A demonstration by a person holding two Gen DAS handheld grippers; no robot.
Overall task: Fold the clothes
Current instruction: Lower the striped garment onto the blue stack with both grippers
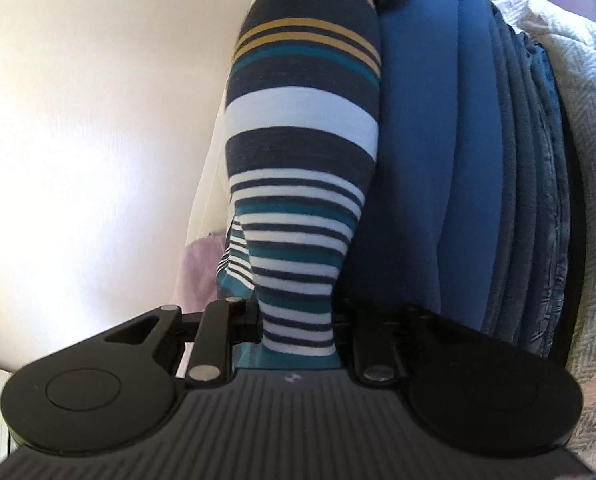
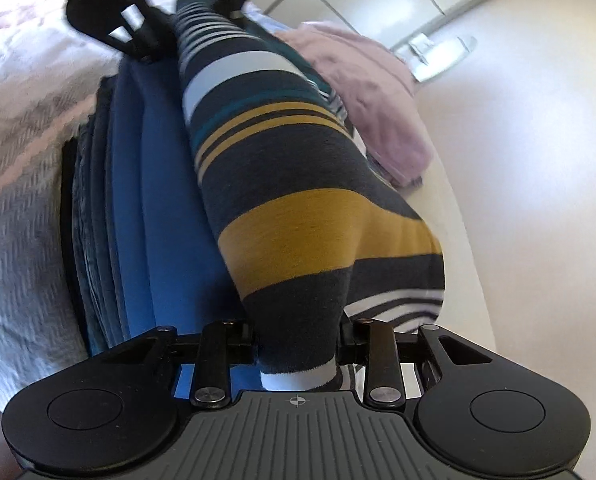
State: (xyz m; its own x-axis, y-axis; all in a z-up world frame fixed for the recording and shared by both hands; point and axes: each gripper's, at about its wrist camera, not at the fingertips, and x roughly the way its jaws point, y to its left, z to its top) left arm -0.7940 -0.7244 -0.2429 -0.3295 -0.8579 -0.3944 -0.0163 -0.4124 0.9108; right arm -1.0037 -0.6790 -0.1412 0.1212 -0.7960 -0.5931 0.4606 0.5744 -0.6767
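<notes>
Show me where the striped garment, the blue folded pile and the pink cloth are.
striped garment (image 2: 322, 224): right wrist view, wide yellow stripe.
blue folded pile (image 1: 430, 152): left wrist view, top layer.
pink cloth (image 2: 378, 100): right wrist view, upper surface.

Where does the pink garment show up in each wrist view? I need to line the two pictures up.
Left wrist: the pink garment peeks out at lower left, mostly hidden behind the striped garment.
Right wrist: the pink garment lies at upper right, just right of the striped garment.
Shared landmark: the folded blue stack on the striped garment's other side.
</notes>
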